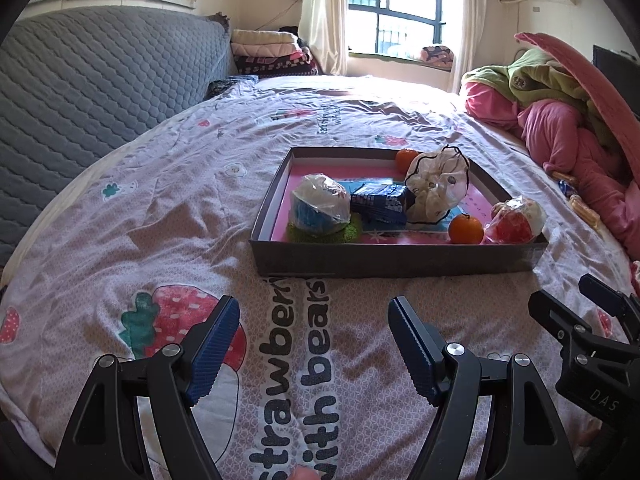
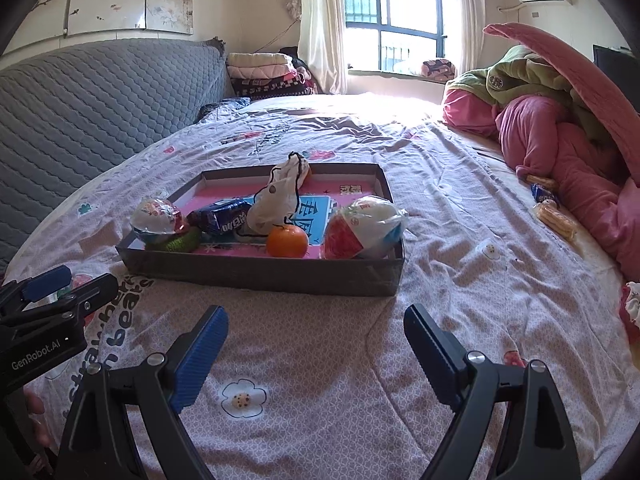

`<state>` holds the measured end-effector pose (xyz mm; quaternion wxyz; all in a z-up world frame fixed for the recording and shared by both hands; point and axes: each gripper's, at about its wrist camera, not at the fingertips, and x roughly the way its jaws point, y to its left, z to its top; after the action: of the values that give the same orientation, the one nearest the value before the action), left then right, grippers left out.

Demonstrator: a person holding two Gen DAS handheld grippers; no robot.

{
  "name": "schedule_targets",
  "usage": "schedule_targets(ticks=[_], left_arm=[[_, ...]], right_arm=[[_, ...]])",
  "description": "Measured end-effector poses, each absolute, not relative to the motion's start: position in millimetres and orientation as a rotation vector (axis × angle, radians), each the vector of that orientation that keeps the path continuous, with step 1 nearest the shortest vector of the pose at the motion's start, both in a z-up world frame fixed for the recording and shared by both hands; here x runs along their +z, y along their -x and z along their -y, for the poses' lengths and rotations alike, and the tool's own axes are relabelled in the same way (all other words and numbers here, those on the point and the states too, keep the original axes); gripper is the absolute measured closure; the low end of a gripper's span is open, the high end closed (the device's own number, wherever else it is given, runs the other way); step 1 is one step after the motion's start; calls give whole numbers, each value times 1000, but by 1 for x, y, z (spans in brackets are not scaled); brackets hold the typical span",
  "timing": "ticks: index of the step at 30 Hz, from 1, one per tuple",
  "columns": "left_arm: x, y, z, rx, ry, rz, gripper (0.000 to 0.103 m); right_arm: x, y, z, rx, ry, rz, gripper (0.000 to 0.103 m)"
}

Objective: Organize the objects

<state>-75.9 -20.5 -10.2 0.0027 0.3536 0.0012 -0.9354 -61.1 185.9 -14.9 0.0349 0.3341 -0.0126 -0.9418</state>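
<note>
Shallow grey box (image 2: 260, 270) on the bed (image 2: 460, 240), seen from both wrist cameras. Gathered inside it are a wrapped blue-and-white ball (image 1: 320, 204) on a green scrubber (image 1: 352, 232), a dark blue snack packet (image 1: 380, 200), a crumpled white pouch with black cord (image 1: 438, 184), two oranges (image 1: 465, 229) (image 1: 406, 160), and a wrapped red-and-white ball (image 2: 364, 228) in the near right corner. A few small packets (image 2: 548, 204) are seen outside the box, near the pink bedding (image 2: 560, 144) at the far right.

The scene fits either a collection nearly complete, with those packets left over, or a sorted box about to be emptied; which cannot be settled. Any item taken should be approached from above and closed on across its firm body, not its loose wrapper, since the round items may roll.

The left gripper (image 1: 314, 344) and right gripper (image 2: 316, 348) are held low over the sheet, short of the box's near wall, side by side. The fingers of both are spread wide with nothing between them; the box contents lie ahead of the tips, well apart.
</note>
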Motion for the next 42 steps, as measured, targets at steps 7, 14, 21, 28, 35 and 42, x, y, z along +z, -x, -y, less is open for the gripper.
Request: schedule_targets(ticks=[7,14,21,28,35,42], left_arm=[[-17,66,8,-2971,-1115,12,25],[-29,63,4,-2960,-1152,-9,25],[-30,62,4,-2972,-1118,-2,25],[-34,63,6,-2969,-1113,-10,25],[-39,65,6,-2973,-1110,-7,25],[-43,69,7,-2970,-1122,-26,25]], right_arm=[[-19,52,-186,-2901,-1021,51,14],[-21,47,-181,-2891,-1018,37,14],[-32,45,-178,-2894,-1024,-4,14],[-36,43,-180,-2905,-1012,5,14],[-39,44,-181,-2889,-1028,44,14],[-43,44,-178,-2875,-1039,34,14]])
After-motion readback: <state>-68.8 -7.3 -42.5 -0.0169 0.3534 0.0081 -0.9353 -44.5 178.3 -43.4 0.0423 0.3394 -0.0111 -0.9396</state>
